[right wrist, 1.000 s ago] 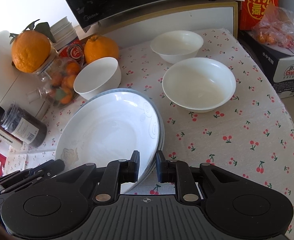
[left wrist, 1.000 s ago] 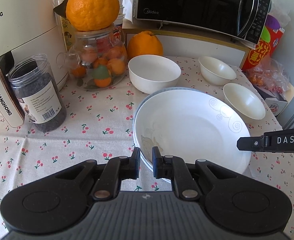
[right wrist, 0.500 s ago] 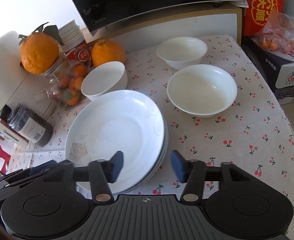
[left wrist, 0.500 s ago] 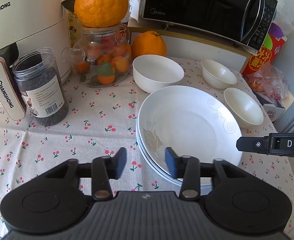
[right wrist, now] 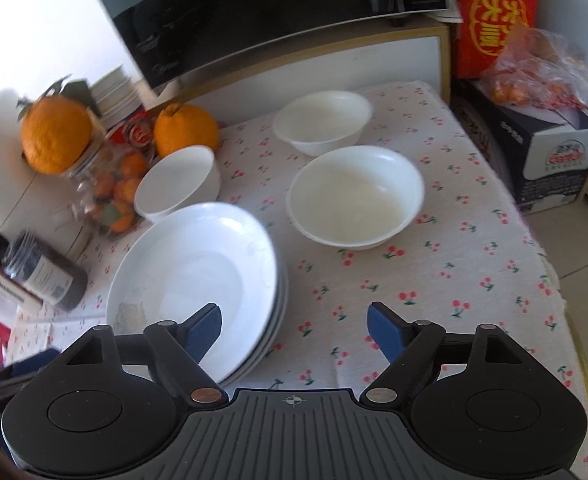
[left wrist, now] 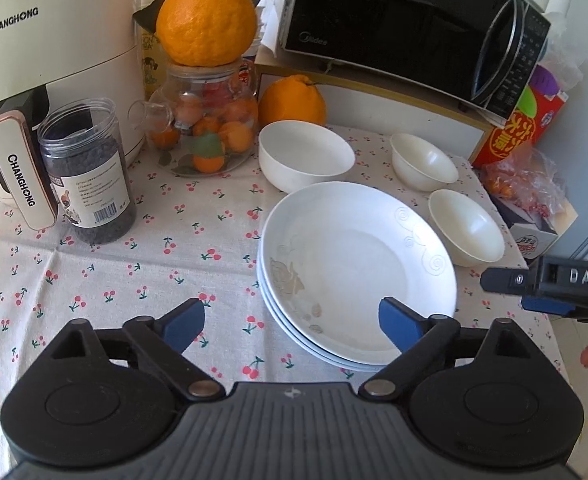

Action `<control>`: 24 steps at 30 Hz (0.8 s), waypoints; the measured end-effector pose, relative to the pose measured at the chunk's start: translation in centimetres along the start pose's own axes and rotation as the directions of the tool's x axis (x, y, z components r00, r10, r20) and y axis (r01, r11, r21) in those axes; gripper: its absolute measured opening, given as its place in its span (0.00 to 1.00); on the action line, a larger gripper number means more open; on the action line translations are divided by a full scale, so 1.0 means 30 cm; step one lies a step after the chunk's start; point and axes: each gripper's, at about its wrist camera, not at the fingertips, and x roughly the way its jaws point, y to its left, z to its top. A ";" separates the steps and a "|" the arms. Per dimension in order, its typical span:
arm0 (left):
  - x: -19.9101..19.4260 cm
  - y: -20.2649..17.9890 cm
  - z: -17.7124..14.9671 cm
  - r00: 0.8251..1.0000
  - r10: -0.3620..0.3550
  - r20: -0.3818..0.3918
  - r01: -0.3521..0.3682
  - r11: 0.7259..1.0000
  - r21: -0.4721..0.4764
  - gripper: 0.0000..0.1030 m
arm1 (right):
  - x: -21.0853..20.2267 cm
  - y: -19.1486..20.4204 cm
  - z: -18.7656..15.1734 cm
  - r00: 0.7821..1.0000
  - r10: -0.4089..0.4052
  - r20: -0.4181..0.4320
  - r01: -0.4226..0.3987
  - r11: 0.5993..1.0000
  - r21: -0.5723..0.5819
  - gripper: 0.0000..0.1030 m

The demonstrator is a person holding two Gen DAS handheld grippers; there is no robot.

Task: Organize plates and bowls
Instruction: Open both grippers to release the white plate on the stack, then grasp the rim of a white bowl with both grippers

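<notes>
Nearest the lens, left gripper (left wrist: 291, 322) spread wide, blue pads apart, gripping nothing, poised over the near rim of the plate stack (left wrist: 358, 268). Right gripper (right wrist: 294, 326) likewise spread wide and empty, its left pad over the stack's right edge, its right pad over bare cloth.

On the cherry-print worktop (left wrist: 141, 264), three white plates stacked flush, the top one showing a faint swirl pattern. Just right of the stack, a shallow white bowl (right wrist: 356, 196), near but apart from it. Behind that, a second shallow bowl (right wrist: 322, 122), close to the first without touching. At the stack's far left edge, a deeper white bowl (left wrist: 306, 156), just beside the plates.

Farther left, a clear jar of dark contents (left wrist: 87, 172) upright against a cream Changhong appliance (left wrist: 49, 64). Beyond, a glass pot of small oranges (left wrist: 209, 132) topped by a large orange (left wrist: 207, 20), with another large orange (left wrist: 291, 98) beside it. At the back, a black microwave (left wrist: 410, 24) on a raised shelf.
</notes>
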 end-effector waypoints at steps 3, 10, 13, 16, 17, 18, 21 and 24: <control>-0.013 -0.018 0.003 1.000 -0.005 0.021 0.004 1.000 0.019 0.96 | -0.023 -0.043 0.016 1.000 0.012 0.015 -0.012 0.998 0.057 0.80; 0.003 -0.030 0.064 0.996 0.065 0.061 -0.068 0.996 0.054 0.98 | -0.052 -0.065 0.066 1.000 0.018 0.026 -0.021 0.989 0.144 0.81; 0.028 -0.021 0.112 0.995 0.070 0.075 -0.073 0.997 0.030 0.99 | -0.033 -0.022 0.104 0.999 0.048 0.010 -0.049 0.989 0.140 0.81; 0.070 -0.011 0.162 0.991 0.098 0.096 -0.100 0.995 0.011 0.99 | -0.006 0.034 0.149 0.996 0.086 0.031 -0.089 0.988 0.126 0.81; 0.084 -0.005 0.175 0.988 0.111 0.110 -0.111 0.994 -0.006 0.97 | 0.008 0.054 0.165 0.995 0.096 0.041 -0.101 0.987 0.124 0.81; 0.099 0.004 0.189 0.985 0.119 0.126 -0.116 0.993 -0.030 0.95 | 0.026 0.072 0.181 0.993 0.106 0.054 -0.112 0.986 0.125 0.81; 0.155 0.035 0.222 0.985 0.100 0.140 -0.088 0.992 -0.087 0.88 | 0.101 0.110 0.220 0.986 0.150 0.078 -0.160 0.976 0.147 0.81; 0.226 0.057 0.244 0.988 0.096 0.119 -0.083 0.990 -0.113 0.76 | 0.194 0.136 0.244 0.982 0.176 0.064 -0.185 0.970 0.161 0.81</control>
